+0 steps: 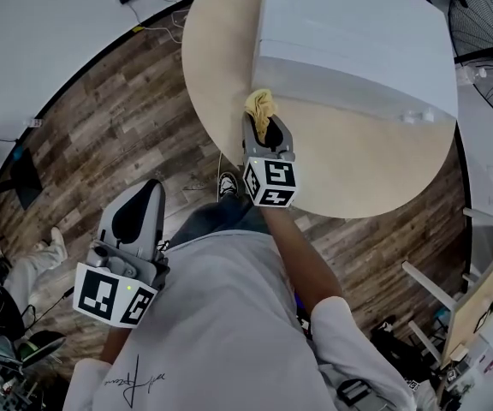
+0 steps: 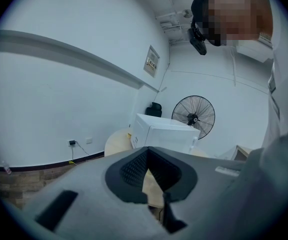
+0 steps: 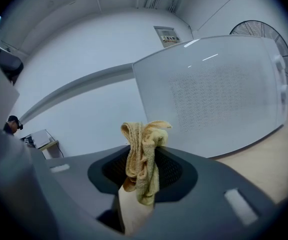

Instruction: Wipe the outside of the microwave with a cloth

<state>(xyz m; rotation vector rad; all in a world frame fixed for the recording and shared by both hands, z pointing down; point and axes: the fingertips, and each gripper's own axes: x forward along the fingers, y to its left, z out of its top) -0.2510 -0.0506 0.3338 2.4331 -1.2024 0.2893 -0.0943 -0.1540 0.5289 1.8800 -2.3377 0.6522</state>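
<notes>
Right gripper [image 1: 264, 127] clamped on a bunched yellow cloth [image 3: 143, 159], which sticks up out of the closed jaws. The microwave [image 3: 214, 94] stands on the round table [image 1: 221, 75], directly ahead of this gripper and slightly to its right, its perforated side panel facing the cloth and its long axis running off to the right (contact between cloth and panel cannot be confirmed). Left gripper [image 1: 139, 217], jaws drawn together on nothing, hangs well behind, far from the microwave; the right is the nearer arm for wiping
</notes>
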